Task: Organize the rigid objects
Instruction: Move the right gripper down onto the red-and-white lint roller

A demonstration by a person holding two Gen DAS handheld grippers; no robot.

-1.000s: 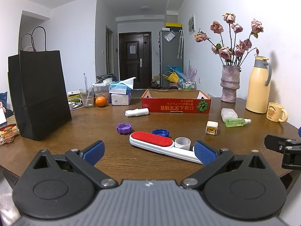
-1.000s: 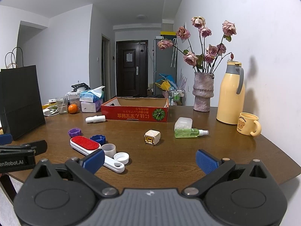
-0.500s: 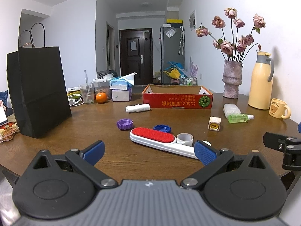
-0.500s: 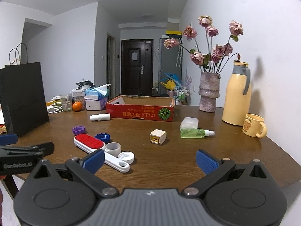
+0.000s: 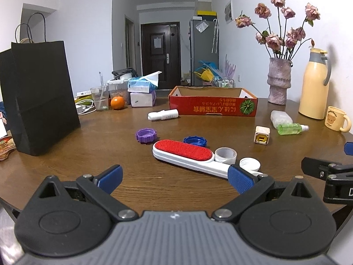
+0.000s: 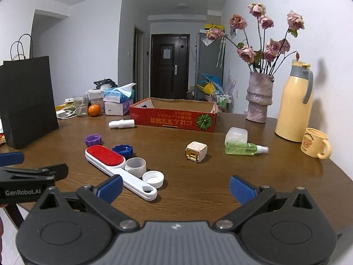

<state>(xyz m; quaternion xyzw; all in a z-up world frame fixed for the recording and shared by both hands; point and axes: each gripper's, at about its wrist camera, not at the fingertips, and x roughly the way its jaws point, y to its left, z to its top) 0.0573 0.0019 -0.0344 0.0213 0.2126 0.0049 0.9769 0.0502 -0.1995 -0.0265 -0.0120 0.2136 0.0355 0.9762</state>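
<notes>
Black paper bag (image 5: 37, 97), orange (image 5: 117, 102), vase of dried roses (image 6: 259, 97), yellow thermos (image 6: 294, 101), mug (image 6: 314, 142).

A big brown wooden table (image 5: 66, 167) fills the room's front. Behind the table, white walls (image 6: 88, 50) run back to a dark door (image 5: 160, 53). A tall grey fridge (image 5: 204, 50) stands just right of the door. A round lamp (image 6: 181, 6) sits on the white ceiling above the door. The right wall (image 6: 326, 17) is bare and white.
</notes>
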